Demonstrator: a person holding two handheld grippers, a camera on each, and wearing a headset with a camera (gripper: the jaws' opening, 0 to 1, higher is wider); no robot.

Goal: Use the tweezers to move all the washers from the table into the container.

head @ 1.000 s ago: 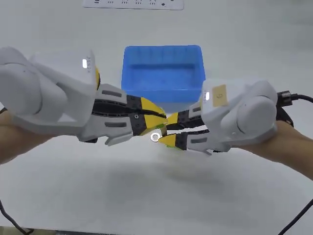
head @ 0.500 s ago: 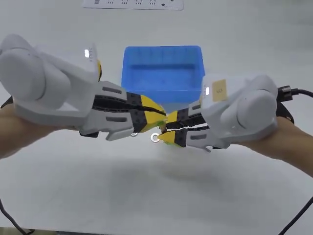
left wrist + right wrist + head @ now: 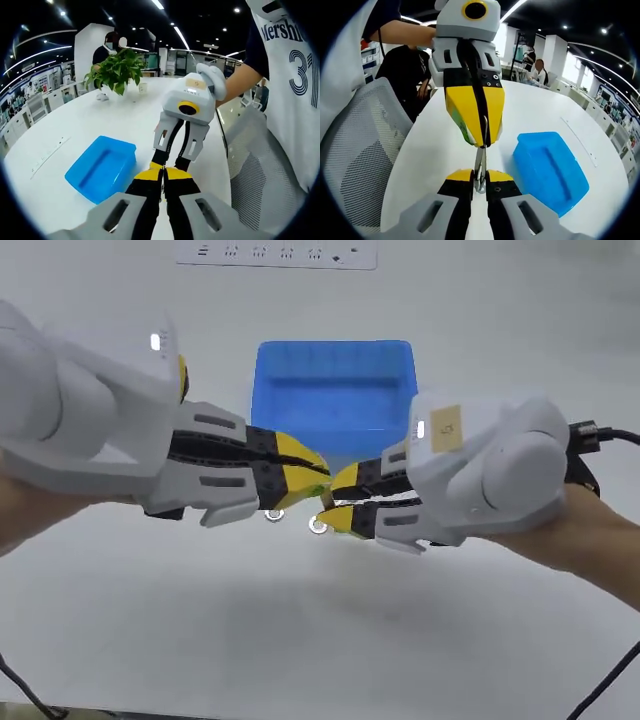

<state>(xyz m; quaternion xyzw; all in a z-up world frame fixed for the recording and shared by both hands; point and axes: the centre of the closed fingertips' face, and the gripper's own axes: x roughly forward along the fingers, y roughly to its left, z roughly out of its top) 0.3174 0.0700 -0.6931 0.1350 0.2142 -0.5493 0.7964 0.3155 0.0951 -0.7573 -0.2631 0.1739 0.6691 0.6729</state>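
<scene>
In the head view my two grippers meet tip to tip above the white table. The left gripper (image 3: 320, 478) comes in from the left, the right gripper (image 3: 336, 506) from the right. In the right gripper view thin silver tweezers (image 3: 481, 159) run from my right gripper (image 3: 480, 176) up into the yellow jaws of the left gripper (image 3: 482, 140), and both are shut on them. Two small metal washers (image 3: 274, 514) (image 3: 318, 527) lie on the table just below the tips. The blue container (image 3: 335, 390) stands right behind them and looks empty.
A white power strip (image 3: 277, 254) lies at the table's far edge. A black cable (image 3: 612, 437) trails from the right gripper. Bare table (image 3: 300, 630) spreads in front of the grippers. A potted plant (image 3: 116, 70) stands far off on the same table.
The left gripper has risen and drawn a little to the left, uncovering a second washer beneath it. The right gripper has barely moved, and the jaw tips stay together.
</scene>
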